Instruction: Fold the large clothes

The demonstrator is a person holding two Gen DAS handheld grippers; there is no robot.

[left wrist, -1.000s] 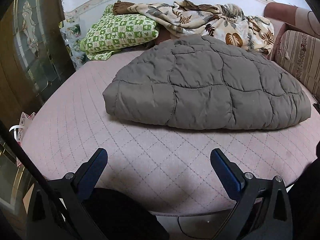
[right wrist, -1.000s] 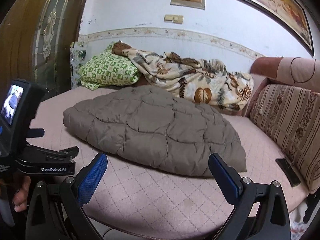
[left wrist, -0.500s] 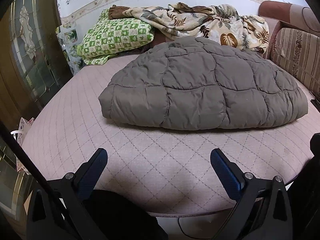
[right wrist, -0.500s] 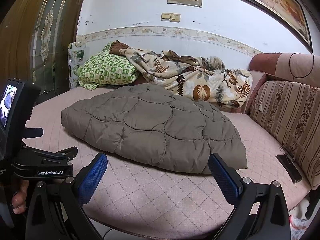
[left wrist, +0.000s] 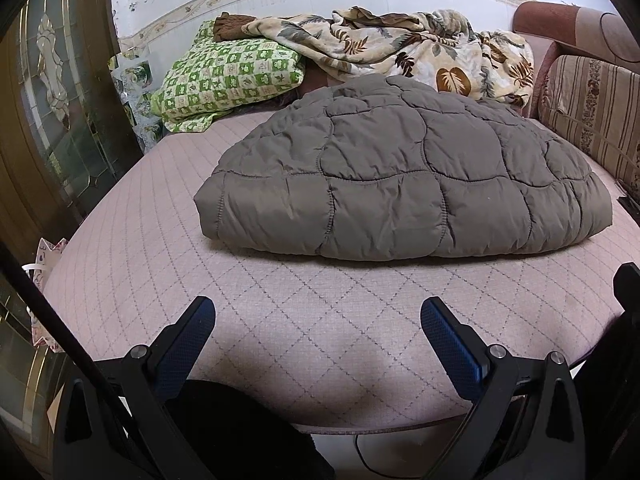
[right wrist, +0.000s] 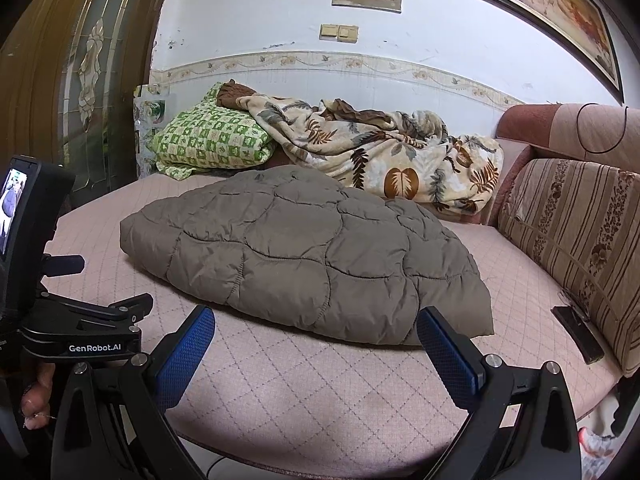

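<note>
A grey-brown quilted jacket (left wrist: 400, 176) lies folded into a thick bundle in the middle of the pink quilted mattress (left wrist: 304, 320). The right wrist view shows the same jacket (right wrist: 304, 256) from further right. My left gripper (left wrist: 316, 320) hangs open over the bare mattress near the front edge, short of the jacket and holding nothing. My right gripper (right wrist: 316, 332) is open too, with its right fingertip just in front of the jacket's near corner. The left gripper's body (right wrist: 60, 320) and a hand show at the left of the right wrist view.
A green checked pillow (left wrist: 228, 76) and a leaf-print blanket (left wrist: 420, 48) lie against the back wall. A striped cushion (right wrist: 580, 232) lines the right side, with a dark flat object (right wrist: 576, 332) on the mattress beside it. A wooden glazed door (right wrist: 80, 80) stands at left.
Both views have shifted slightly, so the jacket sits a little differently in frame. Both grippers stay open and the jacket has not moved.
</note>
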